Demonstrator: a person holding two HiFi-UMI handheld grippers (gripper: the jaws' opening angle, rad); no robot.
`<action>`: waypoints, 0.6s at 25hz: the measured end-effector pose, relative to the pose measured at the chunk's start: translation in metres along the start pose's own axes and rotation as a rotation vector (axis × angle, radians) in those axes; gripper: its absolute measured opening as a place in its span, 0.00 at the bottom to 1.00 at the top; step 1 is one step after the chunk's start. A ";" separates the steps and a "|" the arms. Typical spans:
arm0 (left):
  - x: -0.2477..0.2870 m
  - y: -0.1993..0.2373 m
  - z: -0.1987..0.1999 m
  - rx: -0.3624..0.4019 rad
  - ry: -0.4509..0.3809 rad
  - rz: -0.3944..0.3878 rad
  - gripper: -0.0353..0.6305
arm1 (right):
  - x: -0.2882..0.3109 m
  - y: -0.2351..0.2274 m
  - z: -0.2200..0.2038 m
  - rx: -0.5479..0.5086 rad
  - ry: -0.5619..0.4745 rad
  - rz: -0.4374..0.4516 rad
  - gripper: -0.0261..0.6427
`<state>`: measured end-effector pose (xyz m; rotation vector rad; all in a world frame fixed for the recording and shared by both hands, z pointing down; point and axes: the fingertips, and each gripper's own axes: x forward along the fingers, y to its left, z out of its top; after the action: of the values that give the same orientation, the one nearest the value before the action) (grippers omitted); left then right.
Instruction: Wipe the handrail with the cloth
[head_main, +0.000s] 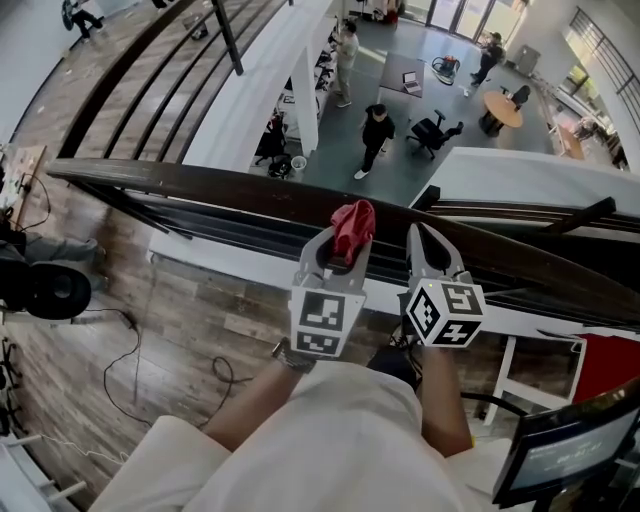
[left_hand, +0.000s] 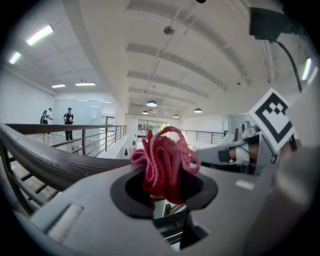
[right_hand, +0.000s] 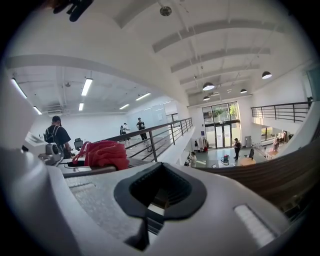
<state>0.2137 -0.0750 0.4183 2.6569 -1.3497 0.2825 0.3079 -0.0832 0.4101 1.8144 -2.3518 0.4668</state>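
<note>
Your L gripper (head_main: 338, 255) has its fingers clenched on the bunched red cloth (head_main: 353, 226), mid-frame over the dark wooden handrail (head_main: 200, 188). R gripper (head_main: 432, 250) fingers are closed together w/ nothing between.

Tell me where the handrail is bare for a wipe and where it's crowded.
Bare: the handrail left of the cloth, out to its far left end, and the stretch right of the right gripper. Crowded: the middle, where the left gripper, shut on the cloth, and the right gripper sit side by side.
</note>
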 end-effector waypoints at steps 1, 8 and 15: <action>0.000 0.000 0.001 0.003 -0.001 -0.001 0.25 | 0.000 0.000 0.000 0.000 0.001 -0.005 0.04; 0.006 0.003 0.008 0.004 0.013 -0.018 0.25 | 0.002 0.001 0.000 0.012 0.004 -0.017 0.04; 0.017 0.009 0.008 -0.013 0.075 -0.035 0.25 | -0.001 0.015 -0.008 0.008 0.018 0.050 0.04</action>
<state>0.2169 -0.0959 0.4148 2.6277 -1.2771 0.3641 0.2931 -0.0762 0.4153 1.7510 -2.3912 0.4977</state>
